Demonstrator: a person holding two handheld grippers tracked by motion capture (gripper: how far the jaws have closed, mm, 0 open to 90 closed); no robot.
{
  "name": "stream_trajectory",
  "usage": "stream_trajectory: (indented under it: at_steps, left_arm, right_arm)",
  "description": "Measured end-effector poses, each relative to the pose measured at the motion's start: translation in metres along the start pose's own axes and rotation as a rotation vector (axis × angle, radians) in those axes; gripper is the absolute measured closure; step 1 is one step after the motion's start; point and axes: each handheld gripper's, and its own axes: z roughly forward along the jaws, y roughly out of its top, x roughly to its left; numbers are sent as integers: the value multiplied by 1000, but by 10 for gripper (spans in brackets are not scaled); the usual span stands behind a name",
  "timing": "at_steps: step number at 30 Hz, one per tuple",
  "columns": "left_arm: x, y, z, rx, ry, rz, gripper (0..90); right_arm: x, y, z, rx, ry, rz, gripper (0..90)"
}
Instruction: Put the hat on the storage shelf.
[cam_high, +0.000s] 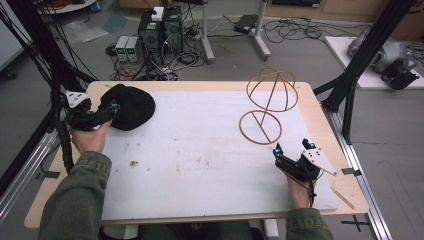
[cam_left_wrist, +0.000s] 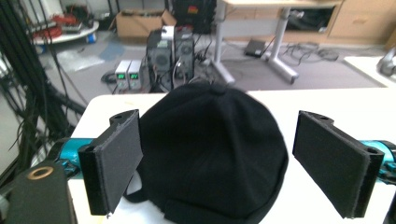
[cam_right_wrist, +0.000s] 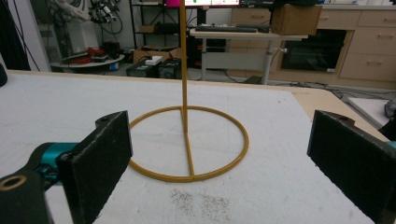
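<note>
- High view: a black hat (cam_high: 131, 106) lies at the table's (cam_high: 200, 150) far left corner; the left gripper (cam_high: 107, 114) touches its edge, and a wire hat stand (cam_high: 267, 102) waits far right.
- Left gripper view: fingers (cam_left_wrist: 114, 161) spread wide around the hat (ready to pinch, I judge).
- Right gripper view: the right gripper's (cam_right_wrist: 219, 163) fingers are wide, empty, facing the stand's ring base (cam_right_wrist: 188, 142).

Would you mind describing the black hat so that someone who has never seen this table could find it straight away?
Start from the white mat that covers the wooden table, and go to its far left corner. There lies the black hat, a soft rounded cap, just ahead of the open left gripper. It is the one dark, cloth thing on the mat; the other thing, the yellow wire stand, is thin hoops on the right.
</note>
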Motion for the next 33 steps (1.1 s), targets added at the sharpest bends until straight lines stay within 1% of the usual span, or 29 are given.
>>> stream_trajectory:
  at_steps: [2, 4, 5, 7, 8, 9, 10, 12, 13, 15, 16, 17, 20, 24, 27, 31, 33]
  left_arm:
    - [3, -1, 6, 14, 15, -7, 163]
    - [5, 0, 8, 15, 19, -18, 164]
    - [5, 0, 10, 12, 19, -23, 165]
    - [6, 1, 16, 33, 14, -19, 165]
    - [6, 1, 16, 33, 14, -19, 164]
    - [5, 1, 22, 64, 14, -22, 164]
    - [4, 1, 25, 71, 9, -32, 164]
    - [3, 3, 28, 62, -3, -49, 168]
    - [1, 3, 29, 57, -1, -48, 174]
    - [0, 2, 33, 76, 4, -38, 176]
    - [0, 2, 33, 76, 4, -38, 175]
    - [-1, 2, 38, 98, 7, -41, 174]
    - [-4, 3, 42, 102, 6, -33, 175]
    - [-8, 5, 51, 152, 5, -15, 171]
    - [-10, 7, 55, 152, 11, -13, 171]
    - [-13, 8, 62, 172, 13, -4, 171]
    - [-14, 8, 67, 180, 18, -10, 172]
  right_arm:
    - [0, 0, 0, 4, -2, 1, 58]
    - [0, 0, 0, 4, 0, 3, 58]
    - [0, 0, 0, 3, -1, 4, 58]
    - [0, 0, 1, 3, 2, 3, 58]
    - [0, 0, 1, 3, 2, 3, 58]
    - [0, 0, 2, 5, 0, 3, 58]
    - [0, 0, 2, 5, 1, 3, 58]
    - [0, 0, 3, 5, 1, 5, 57]
    - [-1, 0, 3, 5, -1, 6, 58]
    - [-1, 0, 3, 9, -1, 3, 58]
    - [-1, 0, 4, 8, -1, 3, 58]
    - [-1, 0, 4, 8, 1, -1, 58]
    - [0, 0, 4, 5, -1, -8, 57]
    - [1, 1, 4, 0, 2, -4, 58]
    - [0, 2, 3, -7, -1, 0, 58]
    - [-2, 3, 2, -11, -3, 3, 58]
    - [-2, 3, 3, -14, -4, 4, 58]
